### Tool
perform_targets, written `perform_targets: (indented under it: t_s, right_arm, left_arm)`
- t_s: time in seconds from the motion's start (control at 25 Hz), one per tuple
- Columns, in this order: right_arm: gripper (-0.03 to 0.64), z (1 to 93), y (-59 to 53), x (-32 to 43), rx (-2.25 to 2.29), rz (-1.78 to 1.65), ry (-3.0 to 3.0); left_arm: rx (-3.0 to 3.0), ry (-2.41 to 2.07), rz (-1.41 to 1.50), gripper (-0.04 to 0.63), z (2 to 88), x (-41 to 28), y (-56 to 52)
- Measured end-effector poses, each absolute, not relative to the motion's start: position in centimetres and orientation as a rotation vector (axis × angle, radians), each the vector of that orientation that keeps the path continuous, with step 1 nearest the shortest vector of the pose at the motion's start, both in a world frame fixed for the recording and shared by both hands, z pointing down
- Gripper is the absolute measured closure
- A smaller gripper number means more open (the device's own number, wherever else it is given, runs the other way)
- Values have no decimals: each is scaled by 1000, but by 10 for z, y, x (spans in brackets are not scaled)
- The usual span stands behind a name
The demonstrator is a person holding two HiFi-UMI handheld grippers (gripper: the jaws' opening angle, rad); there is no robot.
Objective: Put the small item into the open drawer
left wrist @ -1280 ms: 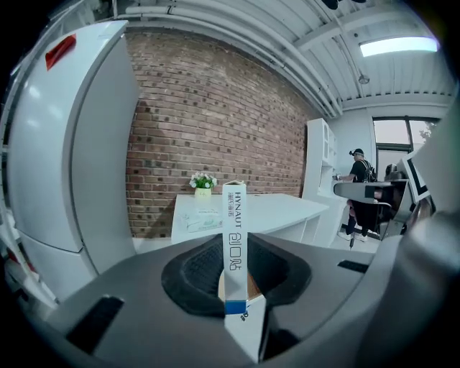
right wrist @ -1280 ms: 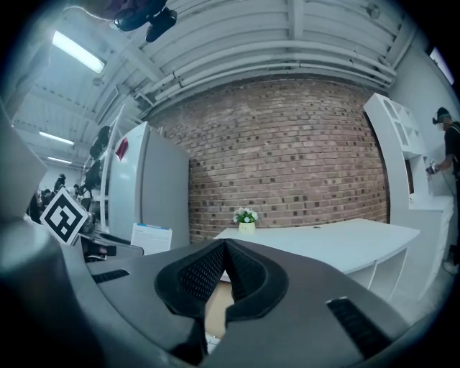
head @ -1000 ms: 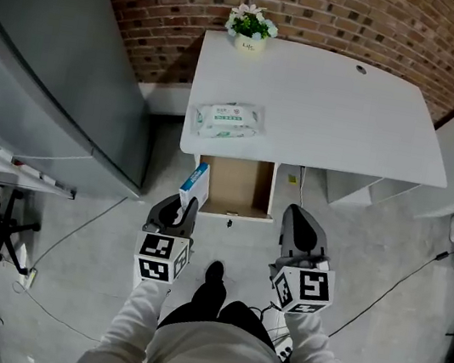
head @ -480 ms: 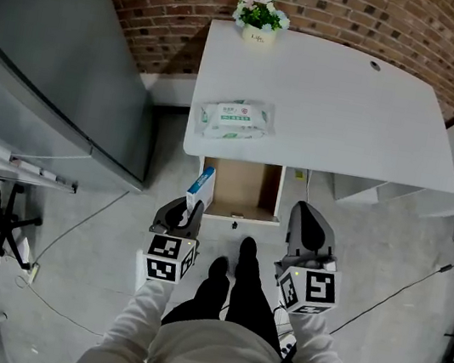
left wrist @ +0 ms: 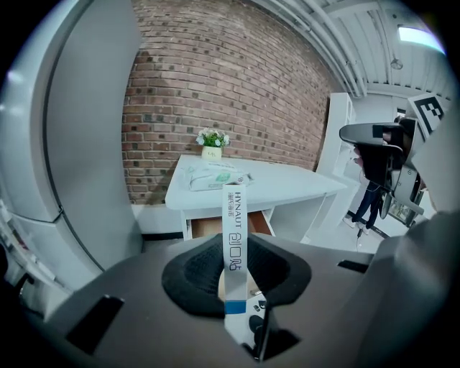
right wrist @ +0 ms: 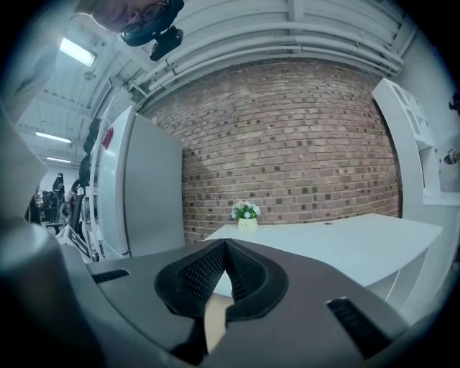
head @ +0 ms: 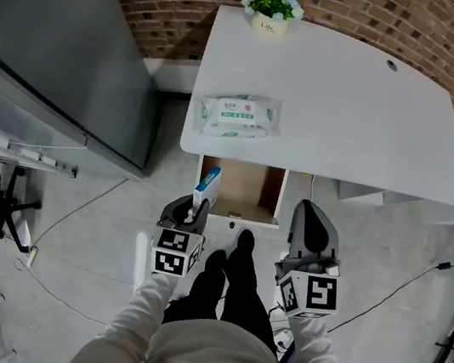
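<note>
The small item is a slim white box with a blue band, standing upright between the jaws of my left gripper, which is shut on it. The box hovers over the front left corner of the open drawer, whose brown inside shows under the white desk. My right gripper hangs to the right of the drawer front, its pads shut together with nothing between them.
A pack of wet wipes lies on the desk's left part and a small potted plant stands at its back edge. A grey cabinet stands to the left, a brick wall behind. The person's legs are below the drawer. Cables trail on the floor.
The person has stepped closer to the desk. Both grippers have moved toward the drawer, and the box now sits over its front left corner. The jaws have not changed.
</note>
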State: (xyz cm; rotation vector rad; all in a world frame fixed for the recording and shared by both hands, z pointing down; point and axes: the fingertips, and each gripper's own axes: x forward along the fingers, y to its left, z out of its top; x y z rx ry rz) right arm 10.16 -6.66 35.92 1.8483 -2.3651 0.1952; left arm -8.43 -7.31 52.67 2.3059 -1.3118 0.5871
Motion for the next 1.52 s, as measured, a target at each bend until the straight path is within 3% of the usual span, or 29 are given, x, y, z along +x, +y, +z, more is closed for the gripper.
perform_targets:
  t_s: [1.52]
  right_arm:
    - [591, 424, -154, 119, 1625, 243, -2403]
  left_arm:
    - [1972, -1229, 922, 502, 713, -36, -146]
